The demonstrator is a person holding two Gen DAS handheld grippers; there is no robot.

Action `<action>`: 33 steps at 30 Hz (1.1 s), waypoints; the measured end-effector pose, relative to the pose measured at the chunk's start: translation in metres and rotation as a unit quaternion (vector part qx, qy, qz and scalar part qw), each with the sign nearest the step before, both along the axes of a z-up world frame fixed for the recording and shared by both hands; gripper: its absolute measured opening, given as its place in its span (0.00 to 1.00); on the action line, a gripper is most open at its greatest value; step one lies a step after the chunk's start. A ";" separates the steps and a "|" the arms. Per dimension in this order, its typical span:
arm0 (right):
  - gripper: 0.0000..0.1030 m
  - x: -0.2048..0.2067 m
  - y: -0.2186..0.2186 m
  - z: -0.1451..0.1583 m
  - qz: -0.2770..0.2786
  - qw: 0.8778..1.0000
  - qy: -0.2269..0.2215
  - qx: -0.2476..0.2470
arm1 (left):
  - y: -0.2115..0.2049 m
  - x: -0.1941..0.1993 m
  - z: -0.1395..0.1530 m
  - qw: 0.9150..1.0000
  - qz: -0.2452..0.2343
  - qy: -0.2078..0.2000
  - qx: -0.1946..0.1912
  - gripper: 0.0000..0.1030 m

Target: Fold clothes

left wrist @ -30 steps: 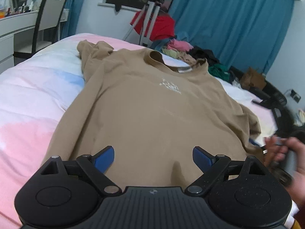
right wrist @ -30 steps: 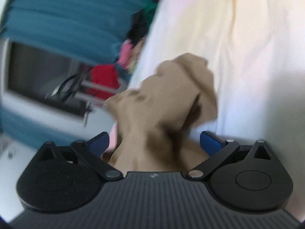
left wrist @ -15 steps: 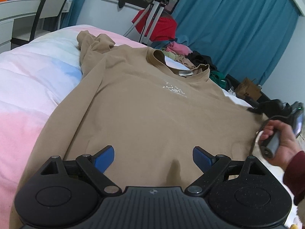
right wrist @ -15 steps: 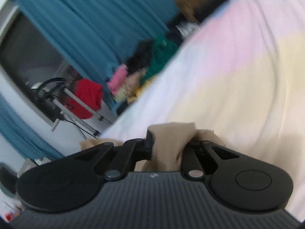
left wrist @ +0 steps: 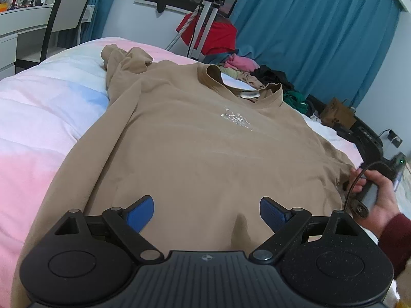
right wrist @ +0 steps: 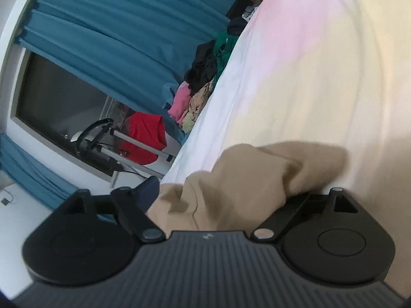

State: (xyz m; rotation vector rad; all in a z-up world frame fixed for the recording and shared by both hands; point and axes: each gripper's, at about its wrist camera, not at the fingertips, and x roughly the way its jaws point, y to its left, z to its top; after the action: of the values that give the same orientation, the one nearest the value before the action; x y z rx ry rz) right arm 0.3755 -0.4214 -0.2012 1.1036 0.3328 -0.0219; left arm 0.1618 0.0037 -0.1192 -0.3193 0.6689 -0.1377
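Tan shirt [left wrist: 195, 154] flat on bed [left wrist: 38, 118], sleeve [right wrist: 257, 179] between just-opened right fingers [right wrist: 146, 192]

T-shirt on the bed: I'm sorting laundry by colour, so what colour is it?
Tan, with a small white chest print; the T-shirt shows best in the left wrist view.

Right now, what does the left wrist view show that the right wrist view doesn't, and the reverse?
Left wrist only: the whole tan shirt spread on the bed, collar and chest print, the far sleeve bunched, a chair, and the hand at the shirt's right edge.
Right wrist only: the near sleeve bunched between the right hand-held gripper's open jaws, which have just been opening.
Both: blue curtains, the window, a tripod, the clothes pile.
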 end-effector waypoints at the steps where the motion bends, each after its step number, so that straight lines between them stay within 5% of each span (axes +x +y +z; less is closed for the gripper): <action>1: 0.84 0.006 -0.001 -0.001 -0.002 1.000 0.002 0.006 | 0.000 0.001 -0.001 1.000 -0.001 0.000 -0.001 0.89; 3: 0.81 0.020 -0.002 0.001 -0.007 1.000 0.015 -0.004 | 0.000 0.003 -0.002 1.000 -0.001 0.000 -0.003 0.89; 5: 0.67 0.035 -0.004 0.005 -0.015 0.999 0.045 -0.027 | -0.002 0.005 -0.002 1.000 -0.004 -0.002 -0.005 0.90; 7: 0.41 0.049 -0.001 0.011 -0.012 0.995 0.080 -0.051 | -0.004 0.007 -0.002 1.000 -0.005 -0.001 -0.004 0.90; 8: 0.08 0.055 0.003 0.016 0.002 0.992 0.098 -0.080 | -0.004 0.008 -0.002 1.000 -0.005 -0.001 -0.004 0.90; 9: 0.06 0.058 0.008 0.023 0.015 0.987 0.110 -0.120 | -0.005 0.009 -0.001 1.000 -0.005 -0.001 -0.004 0.90; 12: 0.05 0.050 0.018 0.052 0.000 0.969 0.097 -0.228 | -0.004 0.010 0.001 1.000 -0.004 -0.002 -0.006 0.90; 19: 0.05 0.034 0.022 0.108 -0.065 0.938 0.067 -0.335 | 0.003 0.005 0.014 1.000 0.006 -0.024 0.001 0.90; 27: 0.06 0.043 0.154 0.157 -0.042 0.841 0.002 -0.540 | 0.022 -0.008 0.051 0.996 0.035 -0.082 0.030 0.90; 33: 0.06 0.071 0.281 0.133 0.060 0.777 0.003 -0.626 | 0.057 -0.009 0.062 0.993 0.078 -0.087 0.023 0.90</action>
State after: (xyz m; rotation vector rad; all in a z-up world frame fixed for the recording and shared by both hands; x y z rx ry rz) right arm 0.4468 -0.1407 -0.0677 -0.2603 0.3015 -0.1155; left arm 0.1529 0.0605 -0.0573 -0.3099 0.4711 -0.0013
